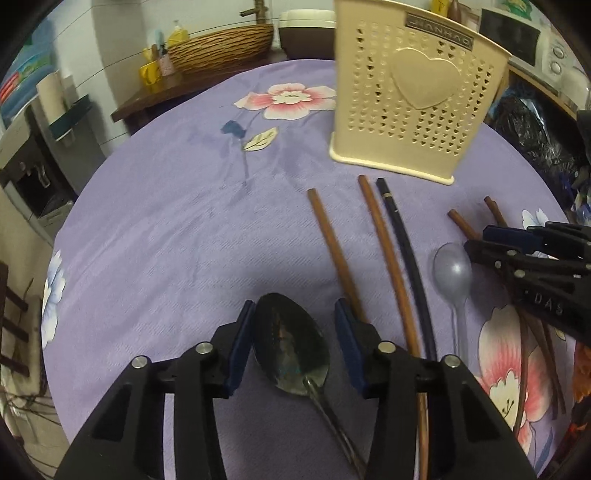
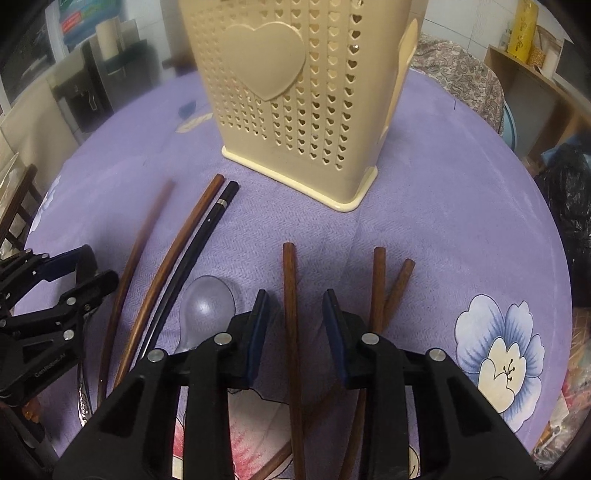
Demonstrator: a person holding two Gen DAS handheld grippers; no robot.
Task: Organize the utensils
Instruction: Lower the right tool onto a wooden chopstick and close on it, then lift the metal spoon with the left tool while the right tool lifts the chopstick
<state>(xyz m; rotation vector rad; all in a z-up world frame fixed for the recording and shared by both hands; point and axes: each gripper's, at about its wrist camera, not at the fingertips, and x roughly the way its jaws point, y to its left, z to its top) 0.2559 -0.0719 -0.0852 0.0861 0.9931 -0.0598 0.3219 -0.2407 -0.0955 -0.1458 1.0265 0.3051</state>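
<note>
A home dining corner: floral tablecloth [image 1: 177, 206], wicker basket [image 1: 221, 46], water dispenser [image 1: 33, 173], microwave [image 1: 517, 35]

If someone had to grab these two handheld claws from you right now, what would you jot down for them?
Left gripper: jaws open either side of the metal spoon, not closed on it.
Right gripper: jaws open either side of a brown chopstick.
The other brown chopsticks, the black chopstick and the clear plastic spoon lie on the purple cloth.
The cream holder stands upright behind them.
Done: nothing visibly stored.
Left: grasp each utensil and drop it in the holder.
</note>
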